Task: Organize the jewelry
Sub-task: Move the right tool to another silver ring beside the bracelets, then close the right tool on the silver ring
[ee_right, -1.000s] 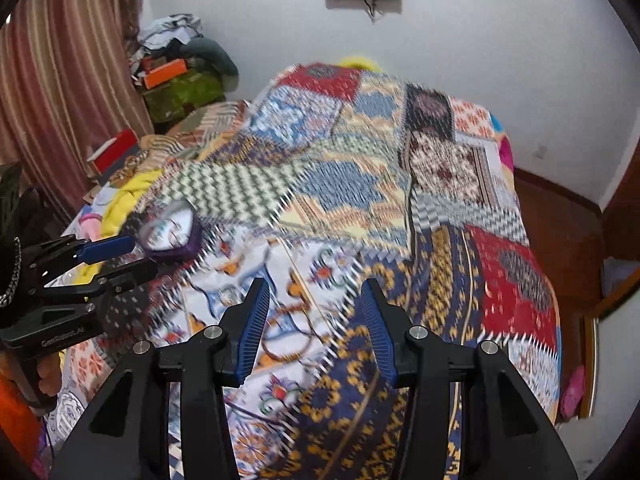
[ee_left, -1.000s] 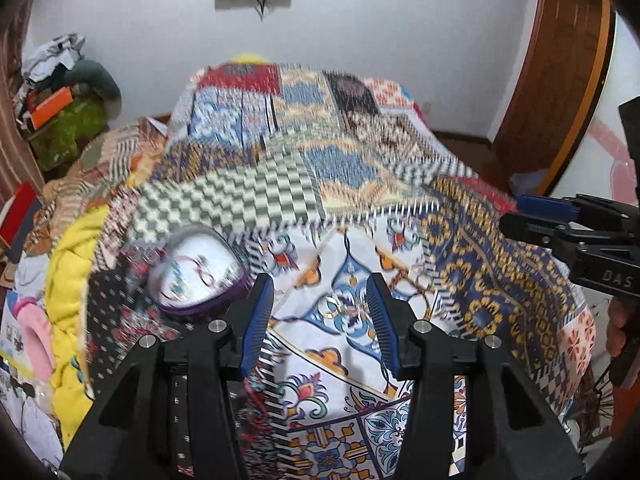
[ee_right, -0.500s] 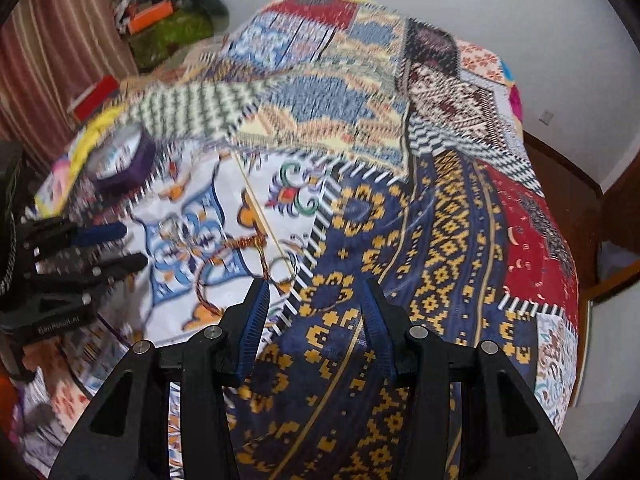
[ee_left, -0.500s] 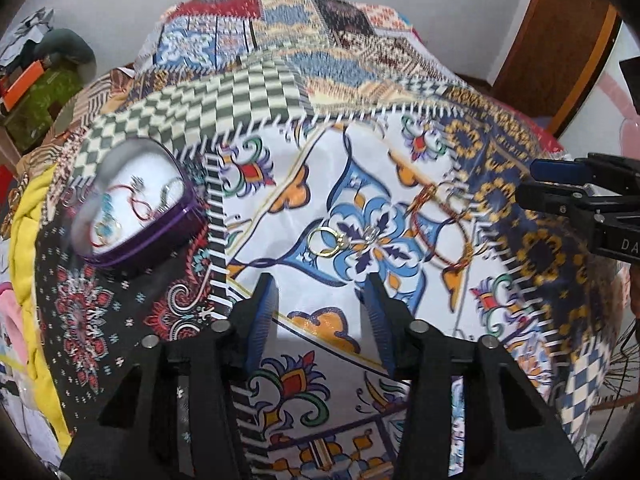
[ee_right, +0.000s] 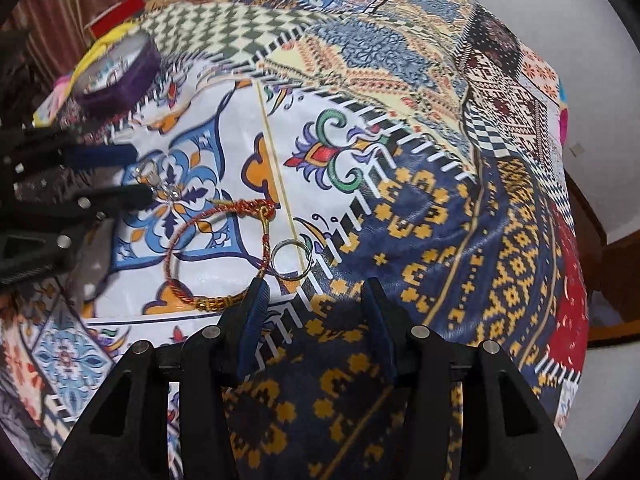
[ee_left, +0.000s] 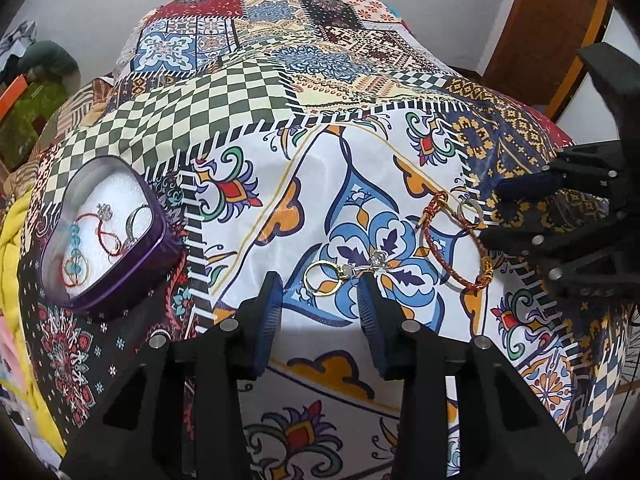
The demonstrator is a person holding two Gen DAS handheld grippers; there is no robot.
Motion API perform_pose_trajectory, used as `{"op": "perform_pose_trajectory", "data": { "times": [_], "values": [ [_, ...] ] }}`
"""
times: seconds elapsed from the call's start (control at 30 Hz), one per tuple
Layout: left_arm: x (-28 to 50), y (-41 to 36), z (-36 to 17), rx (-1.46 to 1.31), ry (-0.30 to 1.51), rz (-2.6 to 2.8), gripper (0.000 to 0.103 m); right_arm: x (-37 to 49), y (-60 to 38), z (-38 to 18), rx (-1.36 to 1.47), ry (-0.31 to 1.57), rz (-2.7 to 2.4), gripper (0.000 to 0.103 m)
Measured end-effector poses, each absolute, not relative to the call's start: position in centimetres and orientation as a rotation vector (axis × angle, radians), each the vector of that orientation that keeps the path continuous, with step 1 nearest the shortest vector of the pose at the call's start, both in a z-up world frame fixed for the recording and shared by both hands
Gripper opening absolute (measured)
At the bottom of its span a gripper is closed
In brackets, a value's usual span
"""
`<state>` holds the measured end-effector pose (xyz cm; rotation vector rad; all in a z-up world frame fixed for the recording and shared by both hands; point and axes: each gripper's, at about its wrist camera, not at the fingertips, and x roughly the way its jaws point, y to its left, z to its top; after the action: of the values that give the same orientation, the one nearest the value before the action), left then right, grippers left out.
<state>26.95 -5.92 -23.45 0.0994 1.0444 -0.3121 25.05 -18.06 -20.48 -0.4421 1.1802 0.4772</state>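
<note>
A purple jewelry box [ee_left: 108, 236] lined in white sits on the bedspread at the left; it holds a red cord, a ring and blue beads. In front of my open left gripper [ee_left: 318, 286] lie a gold ring [ee_left: 322, 278] and a small silver piece with a clear stone [ee_left: 376, 259]. A red and gold cord bracelet [ee_left: 448, 248] lies to the right, with a silver ring [ee_left: 470, 211] beside it. My right gripper [ee_right: 314, 290] is open just short of that silver ring [ee_right: 291, 260], the bracelet [ee_right: 200, 256] to its left. The box [ee_right: 120, 70] shows far left.
A patterned patchwork bedspread [ee_left: 280, 92] covers the bed. A yellow blanket [ee_left: 16, 240] bunches along the left edge. Clothes and bags [ee_left: 36, 80] are piled beyond the bed at the left; a wooden door [ee_left: 552, 28] stands at the right.
Both grippers have dropped and moved forward toward the bedspread. The gold ring now lies at my left fingertips, and the silver ring lies just ahead of my right fingertips.
</note>
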Motion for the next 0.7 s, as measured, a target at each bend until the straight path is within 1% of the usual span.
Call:
{"op": "perform_pose_trajectory", "data": {
  "times": [0.13, 0.27, 0.33, 0.4, 0.47, 0.5, 0.53, 0.6, 0.63, 0.7],
  "values": [
    [27.3, -6.0, -23.6, 0.098, 1.039, -0.313, 0.037, 25.2, -18.1, -20.4, -0.426, 1.174, 0.482, 0.045],
    [27.6, -5.9, -23.7, 0.094, 1.025, -0.303, 0.023, 25.6, -18.0, -20.6, -0.386, 1.183, 0.495, 0.047],
    [27.6, -5.7, -23.7, 0.079, 1.024, -0.31, 0.022, 25.7, -17.6, -20.7, -0.378, 1.18, 0.499, 0.047],
    [27.6, -5.5, -23.7, 0.065, 1.024, -0.315, 0.022, 25.9, -17.3, -20.8, -0.388, 1.168, 0.499, 0.044],
    [27.5, -5.3, -23.6, 0.06, 1.021, -0.315, 0.022, 25.7, -17.1, -20.9, -0.392, 1.161, 0.508, 0.034],
    [27.4, -5.2, -23.5, 0.059, 1.019, -0.314, 0.022, 25.5, -17.0, -20.8, -0.385, 1.162, 0.512, 0.026],
    [27.3, -5.2, -23.4, 0.057, 1.016, -0.312, 0.022, 25.4, -16.9, -20.8, -0.382, 1.161, 0.511, 0.023],
    [26.8, -5.0, -23.3, 0.047, 1.013, -0.308, 0.022, 25.2, -16.9, -20.8, -0.384, 1.154, 0.503, 0.02],
    [26.7, -4.9, -23.2, 0.044, 1.011, -0.305, 0.019, 25.1, -16.8, -20.7, -0.384, 1.151, 0.497, 0.02],
    [26.3, -4.7, -23.0, 0.041, 1.01, -0.293, 0.019, 24.9, -16.9, -20.6, -0.37, 1.15, 0.49, 0.02]
  ]
}}
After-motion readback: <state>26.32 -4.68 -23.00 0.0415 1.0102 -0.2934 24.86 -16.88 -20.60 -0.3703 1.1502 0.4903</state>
